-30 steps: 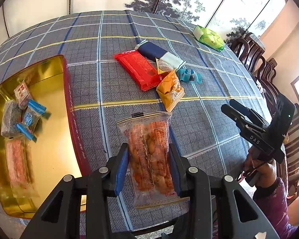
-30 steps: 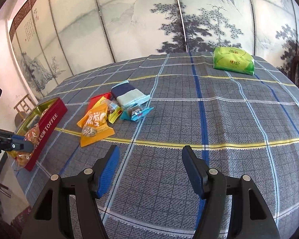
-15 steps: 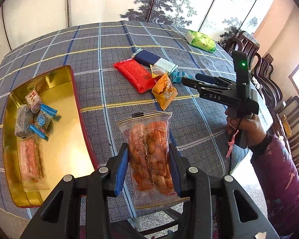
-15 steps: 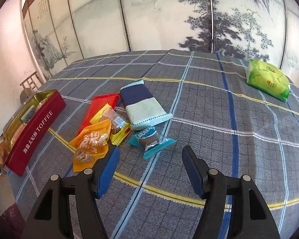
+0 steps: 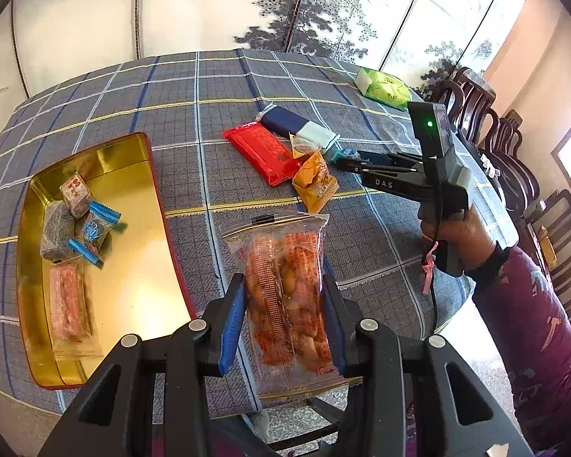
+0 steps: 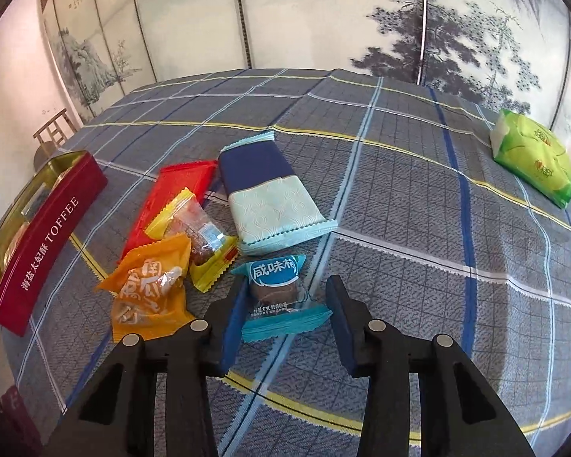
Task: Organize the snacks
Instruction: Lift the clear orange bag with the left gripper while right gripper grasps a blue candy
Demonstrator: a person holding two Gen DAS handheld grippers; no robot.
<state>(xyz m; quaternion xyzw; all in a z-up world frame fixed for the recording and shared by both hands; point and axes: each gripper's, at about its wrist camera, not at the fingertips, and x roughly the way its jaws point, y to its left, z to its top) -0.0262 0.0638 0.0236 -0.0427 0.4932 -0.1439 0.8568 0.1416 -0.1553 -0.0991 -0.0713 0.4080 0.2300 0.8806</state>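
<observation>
Pinching a clear orange-printed snack packet (image 5: pixel 285 297) lower centre for the gold tin tray (image 5: pixel 133 266) at left, the left gripper (image 5: pixel 283 323) waits while the right gripper (image 6: pixel 285 320), jaws spread, straddles a teal-wrapped candy (image 6: pixel 276 293) ready to grab.

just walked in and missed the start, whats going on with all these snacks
A person with a gripper in each hand is sorting wrapped snacks into a gold toffee tin, which already holds four. The left gripper is shut on a clear packet of orange snacks, held above the table edge beside the tin. The right gripper is open, its fingers either side of a small teal-wrapped snack on the tablecloth. Several other packets lie loose next to it.
</observation>
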